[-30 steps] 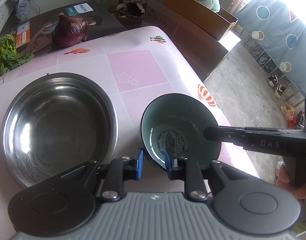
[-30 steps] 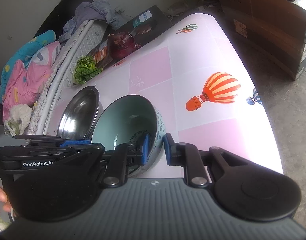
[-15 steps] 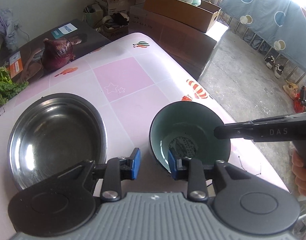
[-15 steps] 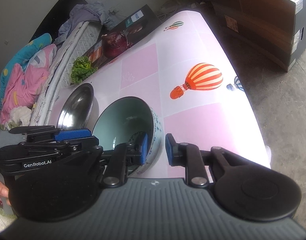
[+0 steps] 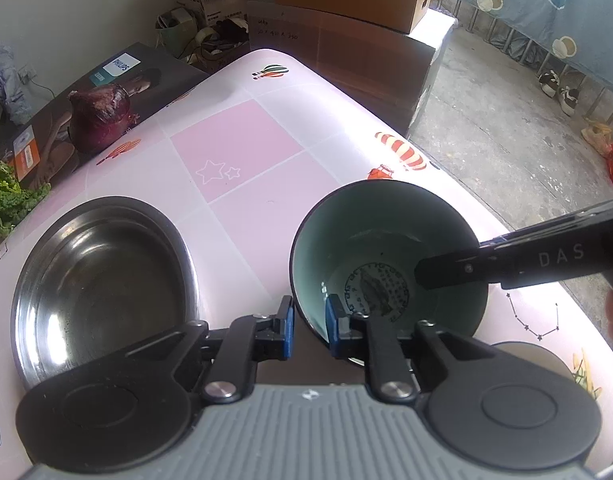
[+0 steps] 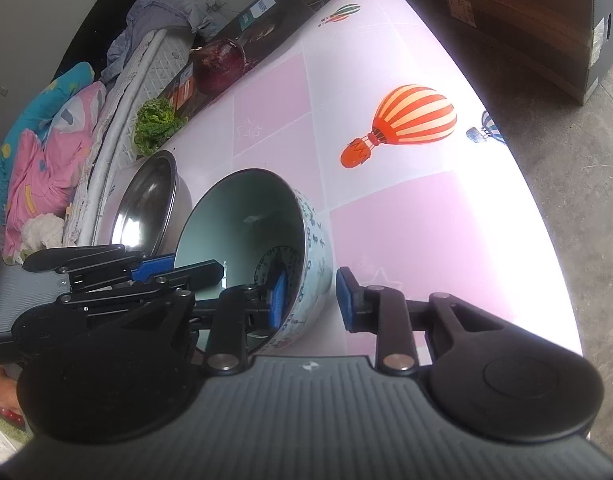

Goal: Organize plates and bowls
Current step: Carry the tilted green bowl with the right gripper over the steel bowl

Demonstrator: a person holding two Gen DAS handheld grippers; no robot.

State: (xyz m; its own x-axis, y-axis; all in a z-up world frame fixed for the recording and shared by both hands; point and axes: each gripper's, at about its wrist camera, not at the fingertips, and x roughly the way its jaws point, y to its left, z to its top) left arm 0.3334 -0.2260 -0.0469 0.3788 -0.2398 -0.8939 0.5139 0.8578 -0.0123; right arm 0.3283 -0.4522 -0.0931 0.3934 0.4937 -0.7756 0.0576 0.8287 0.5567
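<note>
Teal-lined ceramic bowl (image 5: pixel 386 256) with a blue-patterned outside sits on the pink balloon-print tablecloth (image 5: pixel 242 160), its near rim between both tongs. The left gripper (image 5: pixel 309 326) has narrowed until its blue pads pinch the rim at six o'clock. The right gripper (image 6: pixel 312 300) straddles the wall at the bowl's three o'clock; its jaws are opening, the outer pad clear of the glaze. The round stainless steel bowl (image 5: pixel 102 280) lies at nine o'clock, just beside. For a clean step, judge the left pinch secure before lifting, then keep the bowl level while carrying it toward the steel one.
</note>
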